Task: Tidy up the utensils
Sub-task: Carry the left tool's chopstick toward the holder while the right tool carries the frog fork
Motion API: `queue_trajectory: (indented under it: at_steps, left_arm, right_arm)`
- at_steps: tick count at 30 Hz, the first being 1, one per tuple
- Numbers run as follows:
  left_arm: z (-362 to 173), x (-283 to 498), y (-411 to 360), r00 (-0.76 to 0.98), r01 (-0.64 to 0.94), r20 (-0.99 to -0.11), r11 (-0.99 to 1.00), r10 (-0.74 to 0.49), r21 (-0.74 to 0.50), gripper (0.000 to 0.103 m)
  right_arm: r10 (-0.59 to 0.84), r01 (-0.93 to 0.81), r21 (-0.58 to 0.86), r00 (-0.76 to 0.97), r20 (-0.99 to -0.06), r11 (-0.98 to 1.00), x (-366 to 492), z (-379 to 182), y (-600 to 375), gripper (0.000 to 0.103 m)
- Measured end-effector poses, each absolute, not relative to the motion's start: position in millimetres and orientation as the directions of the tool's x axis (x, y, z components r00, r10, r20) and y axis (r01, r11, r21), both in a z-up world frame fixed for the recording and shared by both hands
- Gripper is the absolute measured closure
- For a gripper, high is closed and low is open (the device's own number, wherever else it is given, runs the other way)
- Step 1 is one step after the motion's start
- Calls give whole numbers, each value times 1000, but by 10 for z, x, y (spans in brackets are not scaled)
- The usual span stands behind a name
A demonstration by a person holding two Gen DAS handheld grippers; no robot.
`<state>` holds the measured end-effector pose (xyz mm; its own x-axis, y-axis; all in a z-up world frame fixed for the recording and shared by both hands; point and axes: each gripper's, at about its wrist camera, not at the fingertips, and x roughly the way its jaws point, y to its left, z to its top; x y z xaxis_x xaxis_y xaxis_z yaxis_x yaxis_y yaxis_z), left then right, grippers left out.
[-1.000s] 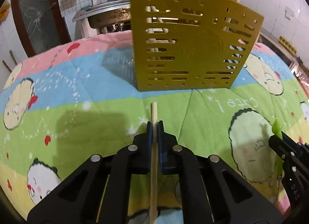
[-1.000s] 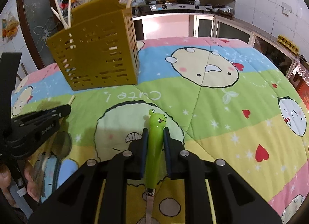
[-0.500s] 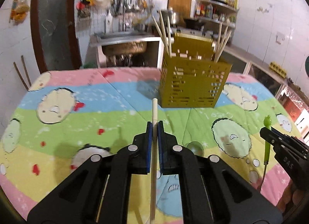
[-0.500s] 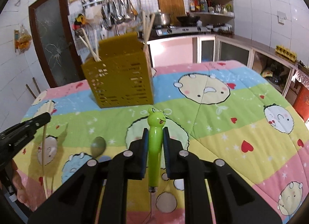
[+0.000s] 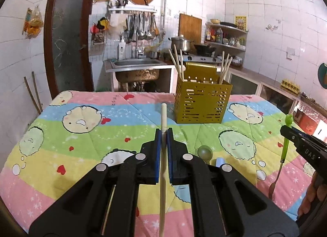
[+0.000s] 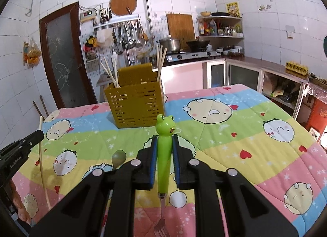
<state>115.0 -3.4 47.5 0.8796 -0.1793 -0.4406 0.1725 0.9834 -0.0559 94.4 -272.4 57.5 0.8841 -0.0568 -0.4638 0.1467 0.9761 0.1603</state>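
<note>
Pinching a pale chopstick (image 5: 163, 155), left gripper (image 5: 163, 134) hides its lower end behind the jaws. Right gripper (image 6: 164, 141) clamps frog-handled fork (image 6: 163, 155), tines cut off at frame bottom. Yellow caddy (image 5: 202, 102) stands well beyond; spoon (image 6: 119, 157) handle hidden behind gripper.

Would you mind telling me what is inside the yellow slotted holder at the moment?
The yellow holder has pale chopsticks sticking up at both ends. Its walls hide most of their lower parts and anything lying at the bottom.

quilt (image 5: 85, 134) bare before holder (image 5: 202, 104); chopsticks (image 5: 177, 63) crowd corners.
</note>
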Motion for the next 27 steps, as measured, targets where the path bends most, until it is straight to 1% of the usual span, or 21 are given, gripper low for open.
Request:
queue_trajectory:
  at_steps: [6, 9, 13, 21, 27]
  left_arm:
    - [490, 1003, 6, 884, 182, -426, 981, -192, -64, 99]
    - [505, 909, 32, 898, 178, -399, 982, -186, -58, 99]
    - [509, 881, 67, 901, 180, -388, 981, -193, -69, 99]
    - [663, 827, 71, 923, 184, -332, 981, -192, -58, 99]
    - [813, 959, 33, 921, 187, -332, 979, -203, -79, 99]
  right_arm:
    - [-64, 151, 165, 896, -439, 975, 765, 592, -2690, 88]
    - [-78, 155, 151, 903, -422, 976, 683, 609, -2652, 89]
    - [-87, 161, 150, 908, -410, 976, 601, 619, -2620, 89]
    - [-93, 165, 158, 917, -389, 973, 625, 722, -2650, 89]
    - [-88, 154, 154, 926, -368, 976, 739, 850, -2647, 89]
